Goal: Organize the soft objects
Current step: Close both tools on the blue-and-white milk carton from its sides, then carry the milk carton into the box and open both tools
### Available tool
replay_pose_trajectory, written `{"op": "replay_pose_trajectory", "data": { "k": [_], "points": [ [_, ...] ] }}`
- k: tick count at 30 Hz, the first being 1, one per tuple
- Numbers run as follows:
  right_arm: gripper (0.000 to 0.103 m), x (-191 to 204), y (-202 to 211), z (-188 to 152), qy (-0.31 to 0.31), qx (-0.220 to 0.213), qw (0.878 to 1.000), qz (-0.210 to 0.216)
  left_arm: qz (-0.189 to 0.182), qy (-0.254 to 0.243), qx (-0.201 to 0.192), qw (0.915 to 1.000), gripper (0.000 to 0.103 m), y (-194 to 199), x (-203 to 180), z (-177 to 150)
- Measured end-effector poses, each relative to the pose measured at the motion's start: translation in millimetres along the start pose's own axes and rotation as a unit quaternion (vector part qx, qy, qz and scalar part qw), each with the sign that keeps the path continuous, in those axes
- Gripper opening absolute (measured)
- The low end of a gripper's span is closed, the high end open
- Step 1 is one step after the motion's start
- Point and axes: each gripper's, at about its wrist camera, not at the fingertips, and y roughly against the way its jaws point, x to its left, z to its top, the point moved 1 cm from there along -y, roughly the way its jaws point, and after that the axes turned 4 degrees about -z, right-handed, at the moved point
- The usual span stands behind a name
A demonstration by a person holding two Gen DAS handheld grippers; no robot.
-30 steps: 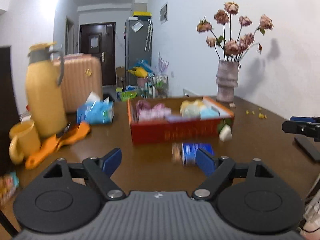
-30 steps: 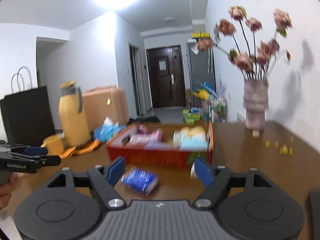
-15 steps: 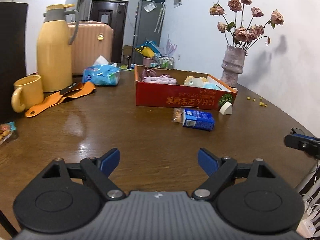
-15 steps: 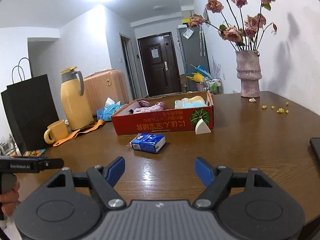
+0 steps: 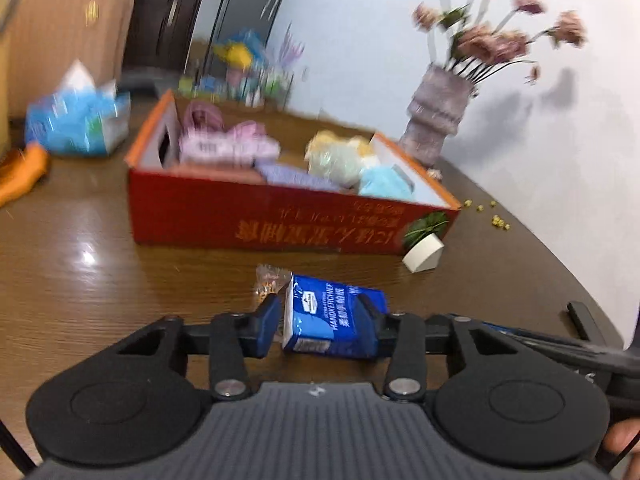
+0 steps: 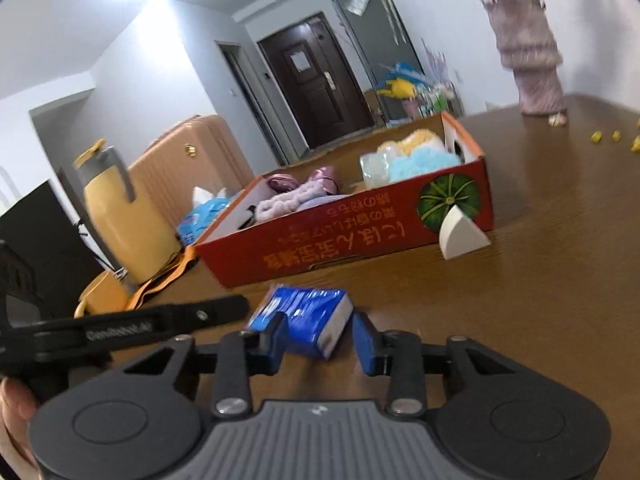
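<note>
Brown wood-grain tabletop (image 5: pixel 100 240). Ribbed grey-pink vase (image 5: pixel 438 120) of dried roses (image 5: pixel 492 40), far right. Yellow thermos jug (image 6: pixel 116 208) with grey handle; yellow mug (image 6: pixel 100 294) beside it. Orange strap (image 6: pixel 164 276) lying flat. Peach suitcase (image 6: pixel 192 156) behind. White wedge-shaped block (image 6: pixel 458 234) near the box corner. Scattered yellow bits (image 5: pixel 496 218). Dark door (image 6: pixel 316 80).

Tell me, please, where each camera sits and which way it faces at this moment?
Left wrist: rides the left gripper, facing forward along its fingers at the tissue pack between them and the box behind; the right gripper's bar enters at right.
Right wrist: rides the right gripper, facing the same pack from the other side; the left gripper and a hand show at left.
Shared: pack, box, vase, table.
</note>
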Motion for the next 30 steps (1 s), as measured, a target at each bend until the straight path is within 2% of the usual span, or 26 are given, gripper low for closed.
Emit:
{"op": "replay_pose_trajectory", "data": {
  "k": [3, 5, 9, 13, 18, 22, 24, 27, 30],
  "points": [
    [0.031, -6.6, -26.6, 5.9, -0.027, 0.015, 0.999, 0.009, -0.016, 0.038, 0.032, 0.9987, 0.032, -18.9, 12.9, 2.9],
    [0.029, -9.6, -38.2, 5.5, -0.036, 0.022, 0.999, 0.012, -0.024, 0.049, 0.036, 0.9979, 0.032, -22.7, 17.3, 0.2],
    [0.019, -12.0, -45.6, 0.5, -0.047, 0.033, 0.998, 0.02, -0.025, 0.048, 0.035, 0.9979, 0.03, -19.7, 15.9, -2.8],
    [0.015, -10.1, -23.1, -7.0, -0.035, 0.036, 0.998, 0.025, -0.04, 0.068, 0.044, 0.9959, 0.029, 5.9, 5.0, -22.4],
    [0.017, -4.7, 27.2, -41.0, -0.005, 0.073, 0.996, 0.049, -0.043, 0.101, 0.049, 0.9927, 0.029, 52.6, -12.9, -73.0],
    [0.019, 3.0, 63.8, -59.3, 0.023, 0.08, 0.995, 0.056, -0.057, 0.095, 0.056, 0.9923, 0.03, 85.4, -32.5, -100.4],
    [0.02, 4.1, 73.4, -62.7, 0.022, 0.073, 0.995, 0.061, -0.054, 0.085, 0.048, 0.9938, 0.031, 95.0, -35.8, -105.1],
    [0.021, 3.8, 74.8, -65.8, 0.016, 0.068, 0.996, 0.052, -0.025, 0.082, 0.035, 0.9957, 0.031, 96.5, -31.2, -102.3],
    [0.022, 2.7, 72.5, -67.5, 0.01, 0.067, 0.997, 0.045, -0.019, 0.083, 0.039, 0.9956, 0.031, 90.9, -27.3, -101.4]
  ]
}}
